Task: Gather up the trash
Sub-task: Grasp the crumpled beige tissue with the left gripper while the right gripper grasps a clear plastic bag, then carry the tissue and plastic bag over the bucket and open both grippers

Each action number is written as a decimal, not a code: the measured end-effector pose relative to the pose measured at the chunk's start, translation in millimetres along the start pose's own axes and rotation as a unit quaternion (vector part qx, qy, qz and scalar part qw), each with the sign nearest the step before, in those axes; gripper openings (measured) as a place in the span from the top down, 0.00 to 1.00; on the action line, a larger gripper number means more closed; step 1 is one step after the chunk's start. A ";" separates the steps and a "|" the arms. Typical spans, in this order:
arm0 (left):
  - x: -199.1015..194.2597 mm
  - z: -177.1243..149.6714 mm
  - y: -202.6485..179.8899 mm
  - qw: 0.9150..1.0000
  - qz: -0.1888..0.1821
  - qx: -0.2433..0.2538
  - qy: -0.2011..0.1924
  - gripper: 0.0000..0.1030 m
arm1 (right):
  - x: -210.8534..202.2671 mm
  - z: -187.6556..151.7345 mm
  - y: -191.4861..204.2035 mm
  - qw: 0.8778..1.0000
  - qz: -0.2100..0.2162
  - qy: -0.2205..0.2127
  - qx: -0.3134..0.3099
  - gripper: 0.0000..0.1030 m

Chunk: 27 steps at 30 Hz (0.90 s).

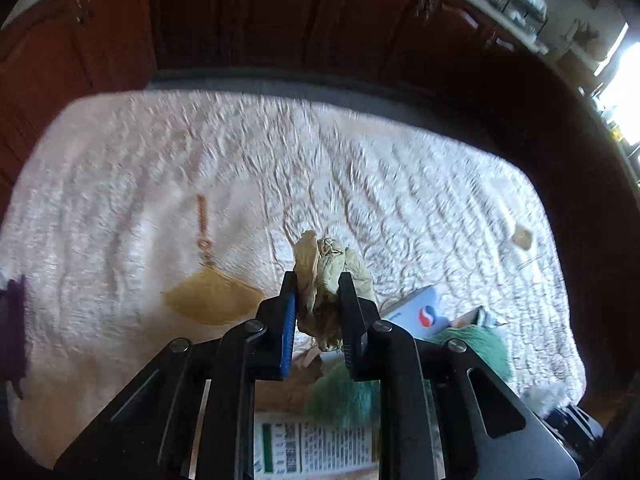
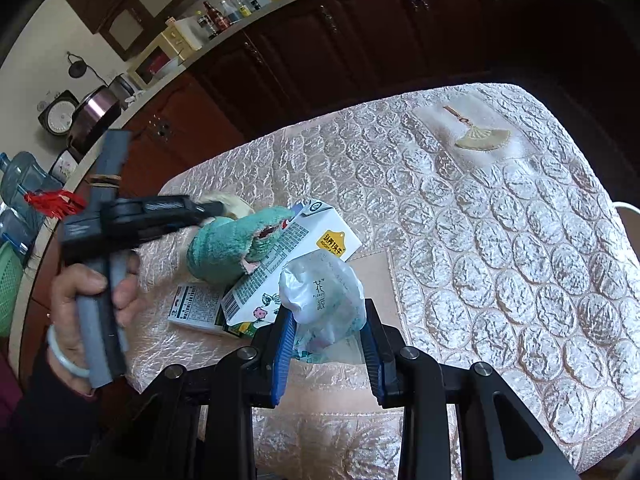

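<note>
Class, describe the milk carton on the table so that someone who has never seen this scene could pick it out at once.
Start at the table's quilted pink cloth and go to the trash near its front edge. The milk carton lies on its side under a green towel. Unlike the smaller flat box beside it, it bears a yellow tag.

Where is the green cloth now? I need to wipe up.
In the right wrist view, the green cloth lies left of centre on the milk carton.

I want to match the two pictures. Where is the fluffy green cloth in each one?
Left wrist view: the fluffy green cloth lies low and right of centre, partly behind the left gripper's fingers.
Right wrist view: it sits left of centre, draped over the white printed carton.
Shared landmark: the tan fan embroidered on the tablecloth.
</note>
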<state>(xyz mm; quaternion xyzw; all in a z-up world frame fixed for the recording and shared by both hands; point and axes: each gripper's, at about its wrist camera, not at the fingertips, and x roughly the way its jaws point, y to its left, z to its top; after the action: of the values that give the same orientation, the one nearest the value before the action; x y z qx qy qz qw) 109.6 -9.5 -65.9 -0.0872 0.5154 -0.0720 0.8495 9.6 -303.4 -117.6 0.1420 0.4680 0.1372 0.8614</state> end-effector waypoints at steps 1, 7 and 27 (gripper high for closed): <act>-8.3 -0.5 -0.6 1.000 -0.001 0.003 -0.009 0.84 | 1.2 0.6 2.1 1.000 -0.002 0.000 -0.002 0.70; -46.7 -16.0 -12.0 0.999 -0.010 0.034 -0.040 0.84 | 4.5 5.0 12.4 1.000 -0.005 -0.005 -0.011 0.71; -84.0 -61.1 -70.8 0.990 0.007 0.117 -0.082 0.84 | -32.8 9.9 7.9 0.999 -0.017 -0.041 -0.007 0.70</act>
<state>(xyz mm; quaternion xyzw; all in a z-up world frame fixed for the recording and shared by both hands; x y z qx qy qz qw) 14.5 -65.1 -5.4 0.0109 0.4329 -0.1181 0.8936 -0.1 -309.4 -84.3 0.1341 0.4336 0.1199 0.8830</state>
